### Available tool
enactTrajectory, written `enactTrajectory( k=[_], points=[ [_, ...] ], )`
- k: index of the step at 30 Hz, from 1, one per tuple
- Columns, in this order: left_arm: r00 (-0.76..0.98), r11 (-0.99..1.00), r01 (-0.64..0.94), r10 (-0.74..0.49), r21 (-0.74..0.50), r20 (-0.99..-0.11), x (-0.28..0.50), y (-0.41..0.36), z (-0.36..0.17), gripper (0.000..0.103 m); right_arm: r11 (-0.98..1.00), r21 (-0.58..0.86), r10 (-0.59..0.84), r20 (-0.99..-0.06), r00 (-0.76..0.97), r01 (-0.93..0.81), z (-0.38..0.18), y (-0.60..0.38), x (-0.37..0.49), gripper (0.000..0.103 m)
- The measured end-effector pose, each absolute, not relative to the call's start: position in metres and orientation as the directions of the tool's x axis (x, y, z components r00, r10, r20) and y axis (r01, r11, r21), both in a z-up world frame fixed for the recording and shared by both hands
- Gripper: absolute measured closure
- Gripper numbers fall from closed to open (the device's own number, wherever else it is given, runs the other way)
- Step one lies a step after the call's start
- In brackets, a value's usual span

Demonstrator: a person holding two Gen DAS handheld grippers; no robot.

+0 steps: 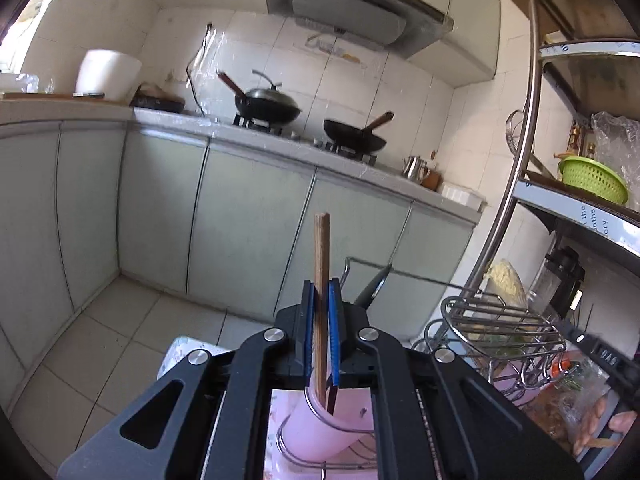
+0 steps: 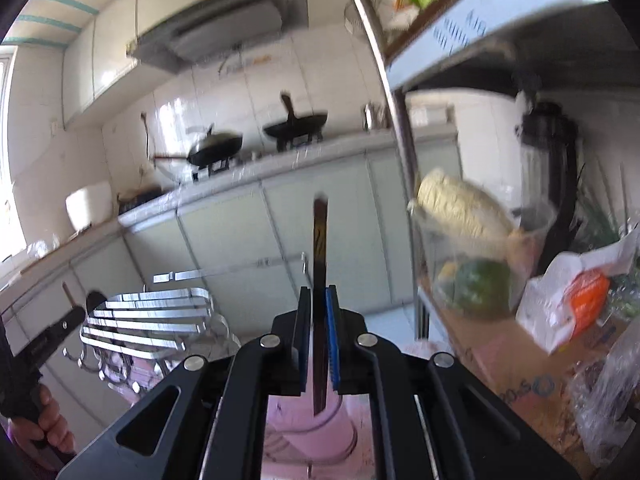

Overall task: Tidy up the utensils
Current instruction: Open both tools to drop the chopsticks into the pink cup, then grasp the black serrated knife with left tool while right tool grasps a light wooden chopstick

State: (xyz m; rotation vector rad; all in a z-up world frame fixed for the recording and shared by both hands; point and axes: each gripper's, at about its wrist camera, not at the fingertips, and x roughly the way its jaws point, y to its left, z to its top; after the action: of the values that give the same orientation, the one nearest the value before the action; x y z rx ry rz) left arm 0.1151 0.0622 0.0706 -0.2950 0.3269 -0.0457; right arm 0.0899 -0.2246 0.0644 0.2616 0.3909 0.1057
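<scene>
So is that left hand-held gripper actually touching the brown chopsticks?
Touching. The left wrist view shows the left hand-held gripper shut on the brown chopsticks, blue pads pressed against both sides, with no gap visible.

Two woks (image 1: pixel 267 103) on stove (image 1: pixel 256 123)
</scene>
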Motion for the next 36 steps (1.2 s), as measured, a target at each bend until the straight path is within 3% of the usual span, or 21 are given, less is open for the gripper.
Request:
enactTrajectory(
  k=[2,4,6,12,19,28,36],
  points=[
    [0.930,0.953,-0.011,-0.102,-0.303,-0.354,0.117,0.066,0.070,0.092,0.959,0.280,0.170,-0.407,0.897,-0.054,0.059,-0.225,0.094,0.087],
    [0.925,0.947,-0.023,-0.101,-0.320,-0.365,0.113,0.072,0.072,0.075,0.953,0.298,0.181,-0.420,0.890,-0.054,0.058,-0.226,0.091,0.078],
    [0.929,0.946,-0.035,-0.088,-0.321,-0.361,0.107,0.076,0.078,0.070,0.950,0.308,0.186,-0.408,0.894,-0.057,0.062,-0.227,0.082,0.070],
    [0.915,0.961,-0.012,-0.101,-0.278,-0.390,0.079,0.079,0.084,0.068,0.952,0.298,0.203,-0.443,0.873,-0.070,0.060,-0.221,0.053,0.070],
    [0.801,0.971,0.108,-0.213,-0.214,-0.560,0.050,0.058,0.056,0.068,0.931,0.344,0.307,-0.561,0.769,-0.121,0.021,-0.199,0.035,0.070],
    [0.423,0.933,0.207,-0.356,-0.293,-0.833,0.031,0.024,-0.026,0.068,0.919,0.367,0.371,-0.679,0.634,-0.145,-0.028,-0.172,0.022,0.078],
    [0.255,0.951,0.242,-0.252,-0.191,-0.933,0.031,-0.008,-0.072,0.068,0.898,0.417,0.425,-0.739,0.523,-0.140,-0.052,-0.163,0.020,0.080]
  ],
)
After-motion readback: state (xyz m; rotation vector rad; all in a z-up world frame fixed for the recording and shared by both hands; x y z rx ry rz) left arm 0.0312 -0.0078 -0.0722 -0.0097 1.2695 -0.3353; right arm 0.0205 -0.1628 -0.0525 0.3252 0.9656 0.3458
